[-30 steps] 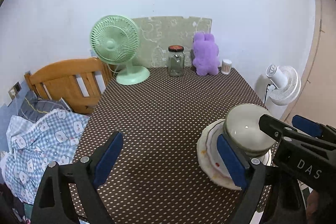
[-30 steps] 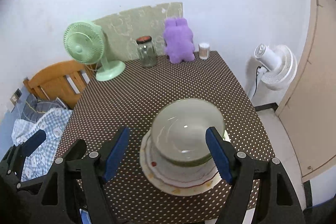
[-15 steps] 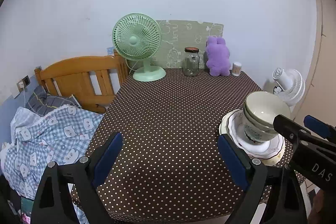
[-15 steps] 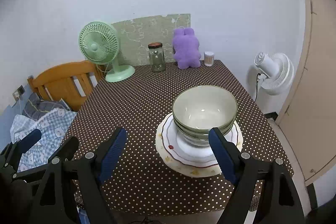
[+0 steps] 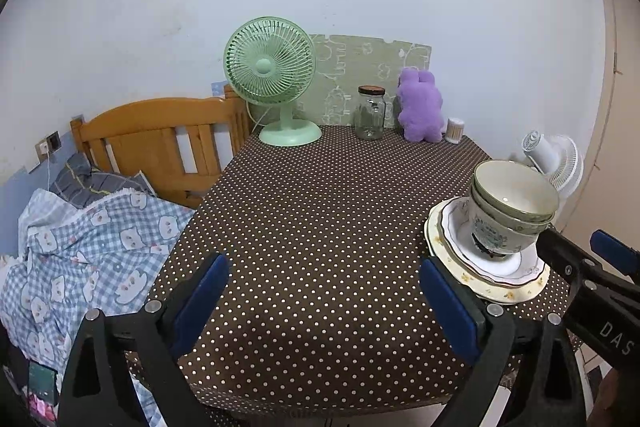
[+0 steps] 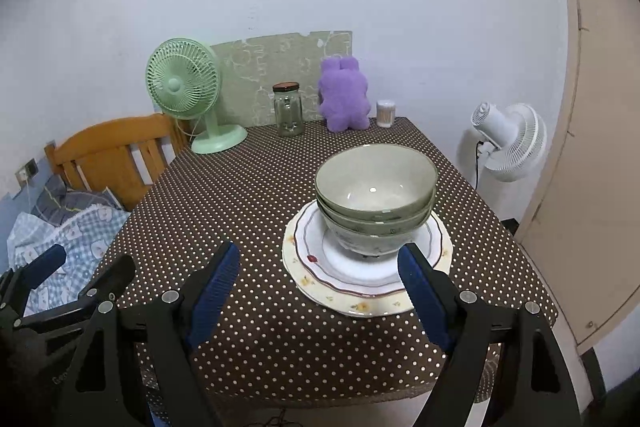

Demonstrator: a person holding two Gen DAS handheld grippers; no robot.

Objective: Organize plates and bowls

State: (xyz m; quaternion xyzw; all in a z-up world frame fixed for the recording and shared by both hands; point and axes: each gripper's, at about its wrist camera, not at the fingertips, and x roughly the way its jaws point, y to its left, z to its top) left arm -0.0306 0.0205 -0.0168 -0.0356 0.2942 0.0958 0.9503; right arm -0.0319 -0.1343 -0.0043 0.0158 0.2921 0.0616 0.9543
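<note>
A stack of green-rimmed bowls stands on stacked plates at the table's front right; the bowls and plates also show in the left wrist view. My right gripper is open and empty, held back from the stack near the table's front edge. My left gripper is open and empty over the front of the table, left of the stack. The right gripper's body shows at the right of the left wrist view.
A brown polka-dot tablecloth covers the table. At the back stand a green fan, a glass jar, a purple plush toy and a small container. A wooden bed frame is left, a white fan right.
Both grippers have pulled back and lower from the stack toward the table's front edge. The bowls and plates stay where they were.
</note>
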